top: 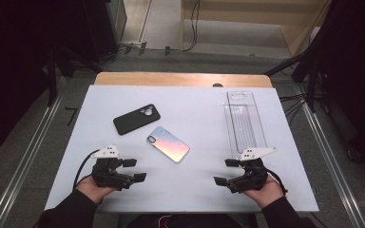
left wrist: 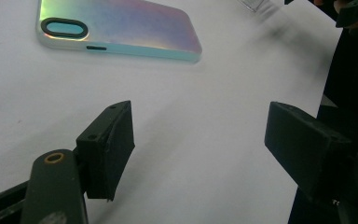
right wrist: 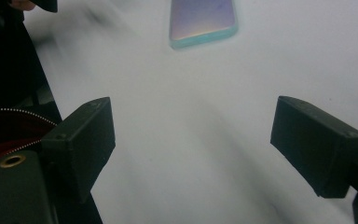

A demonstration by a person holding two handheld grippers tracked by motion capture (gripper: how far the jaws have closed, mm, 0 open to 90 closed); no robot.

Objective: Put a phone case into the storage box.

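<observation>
An iridescent phone case (top: 168, 144) lies flat near the middle of the white table (top: 190, 107); its camera cutout end shows in the left gripper view (left wrist: 116, 28), its other end in the right gripper view (right wrist: 203, 21). A black phone case (top: 136, 118) lies behind it to the left. My left gripper (top: 135, 169) rests at the near left, open, nothing between its jaws (left wrist: 198, 140). My right gripper (top: 225, 172) rests at the near right, open and empty too (right wrist: 193, 144). Both point inward toward the table's centre.
A clear plastic tray (top: 244, 122) lies lengthwise at the right, just beyond my right gripper. A wooden strip (top: 180, 79) borders the table's far edge. Metal rails (top: 33, 142) run along the floor on both sides.
</observation>
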